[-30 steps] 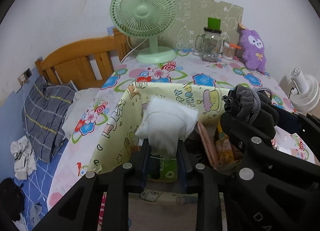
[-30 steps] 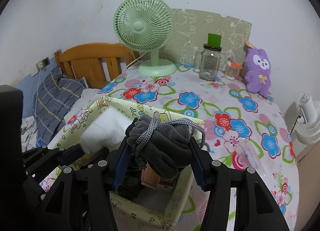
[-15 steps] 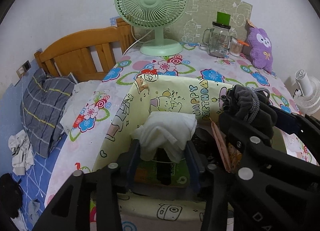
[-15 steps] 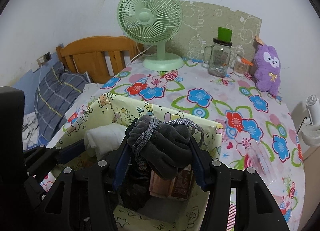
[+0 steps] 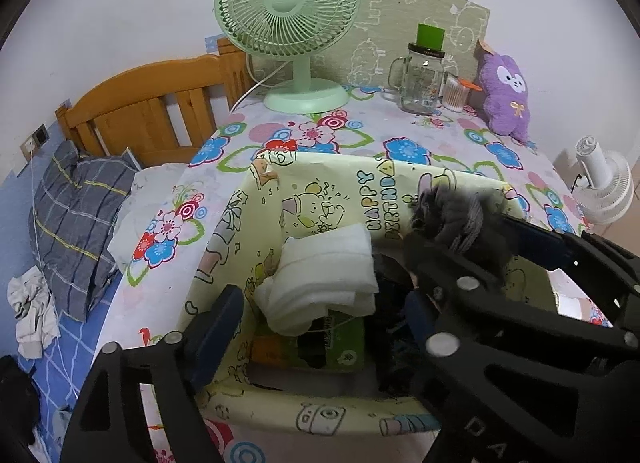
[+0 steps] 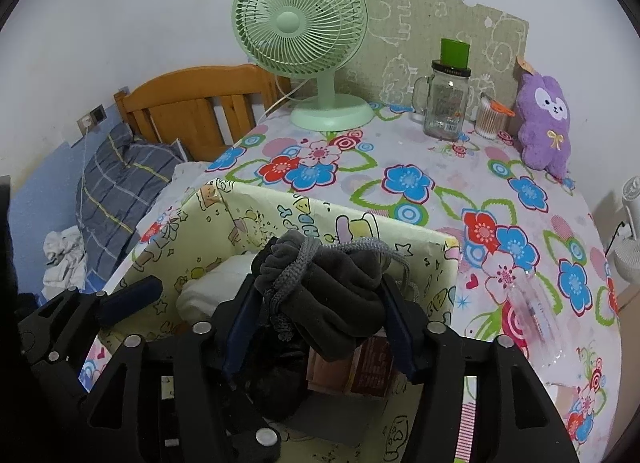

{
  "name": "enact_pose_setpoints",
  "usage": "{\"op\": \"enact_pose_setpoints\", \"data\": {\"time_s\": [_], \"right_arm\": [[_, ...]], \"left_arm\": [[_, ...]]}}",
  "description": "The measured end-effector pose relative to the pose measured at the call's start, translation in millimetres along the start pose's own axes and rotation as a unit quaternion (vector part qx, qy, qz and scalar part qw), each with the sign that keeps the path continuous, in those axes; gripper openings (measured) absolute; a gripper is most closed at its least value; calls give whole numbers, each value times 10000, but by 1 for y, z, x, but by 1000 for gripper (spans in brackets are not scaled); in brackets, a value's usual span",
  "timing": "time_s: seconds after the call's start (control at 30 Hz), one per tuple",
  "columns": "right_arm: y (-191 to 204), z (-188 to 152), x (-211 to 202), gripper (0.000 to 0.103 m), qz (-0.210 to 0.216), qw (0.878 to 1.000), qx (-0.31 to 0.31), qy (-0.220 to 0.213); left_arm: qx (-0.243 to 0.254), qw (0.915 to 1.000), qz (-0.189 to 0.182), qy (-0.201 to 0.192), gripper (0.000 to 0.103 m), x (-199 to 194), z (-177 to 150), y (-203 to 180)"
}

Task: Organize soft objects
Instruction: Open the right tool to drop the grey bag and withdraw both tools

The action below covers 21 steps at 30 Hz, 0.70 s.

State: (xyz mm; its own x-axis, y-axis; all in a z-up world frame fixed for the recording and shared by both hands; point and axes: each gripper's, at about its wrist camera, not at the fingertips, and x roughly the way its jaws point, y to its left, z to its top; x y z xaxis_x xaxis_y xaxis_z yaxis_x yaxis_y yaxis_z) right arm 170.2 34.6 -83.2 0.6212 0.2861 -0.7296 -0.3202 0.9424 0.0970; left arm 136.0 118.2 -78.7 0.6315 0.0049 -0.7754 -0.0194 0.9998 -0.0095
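The right claw [image 6: 316, 327] is clenched on a dark grey drawstring pouch [image 6: 324, 299], held above the yellow cartoon box [image 5: 320, 191] at the near edge of the counter [image 6: 400, 167]. The left claw [image 5: 320, 303] stands released; the folded white cloth [image 5: 324, 271] lies inside the box. Both are probably light and limp (they sag), so I'd grip mid-bundle, not the cord

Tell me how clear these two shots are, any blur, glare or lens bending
Left wrist view: heavy fisheye bending with dark corners, and the gray pouch looks motion-smeared while the white cloth stays sharp. Right wrist view: same curved edges, flat even room light, no strong glare, pouch crisp in the right gripper.
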Motion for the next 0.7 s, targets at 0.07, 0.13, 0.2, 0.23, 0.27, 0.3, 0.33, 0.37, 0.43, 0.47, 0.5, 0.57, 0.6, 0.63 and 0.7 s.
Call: {"op": "enact_pose_setpoints", "data": {"time_s": [0.07, 0.13, 0.2, 0.23, 0.27, 0.3, 0.33, 0.37, 0.43, 0.47, 0.5, 0.57, 0.6, 0.63, 0.7], "right_arm": [[0, -1, -3, 75, 5, 10000, 16, -24], [0, -3, -8, 80, 17, 9999, 11, -104], [0, -3, -13, 82, 3, 9999, 2, -166], [0, -4, -16, 82, -4, 9998, 0, -191], [-1, -5, -18, 83, -9, 9998, 2, -202], [-2, -6, -21, 83, -22, 9998, 11, -216], [-2, -7, -23, 84, -31, 9997, 19, -227], [-3, -8, -26, 84, -44, 9997, 32, -243], [-5, -10, -31, 84, -65, 9996, 50, -269], [-6, -10, -33, 84, -78, 9996, 57, -283], [-8, -12, -36, 84, -98, 9995, 70, -308], [-10, -14, -43, 84, -125, 9993, 93, -353], [-11, -14, -45, 84, -136, 9992, 101, -366], [-13, -16, -48, 84, -156, 9991, 120, -384], [-16, -18, -53, 85, -184, 9989, 157, -399]], "left_arm": [[11, 10000, -2, -58, 92, -4, -1, -1], [20, 9999, -25, -116, 93, -9, -2, -3], [28, 9999, -35, -154, 94, -13, -3, -3], [33, 9998, -35, -168, 94, -15, -3, -4], [41, 9998, -43, -180, 94, -17, -4, -5], [54, 9998, -51, -189, 95, -19, -4, -7], [66, 9998, -53, -195, 95, -20, -5, -8], [78, 9997, -55, -206, 95, -22, -6, -10], [107, 9996, -65, -233, 96, -25, -7, -13], [124, 9996, -61, -250, 96, -28, -8, -16], [137, 9995, -59, -267, 96, -29, -8, -17], [161, 9994, -60, -316, 96, -33, -9, -21], [173, 9992, -58, -347, 97, -36, -9, -24], [179, 9991, -65, -368, 97, -38, -10, -26], [189, 9989, -86, -410, 97, -43, -10, -29]]}}
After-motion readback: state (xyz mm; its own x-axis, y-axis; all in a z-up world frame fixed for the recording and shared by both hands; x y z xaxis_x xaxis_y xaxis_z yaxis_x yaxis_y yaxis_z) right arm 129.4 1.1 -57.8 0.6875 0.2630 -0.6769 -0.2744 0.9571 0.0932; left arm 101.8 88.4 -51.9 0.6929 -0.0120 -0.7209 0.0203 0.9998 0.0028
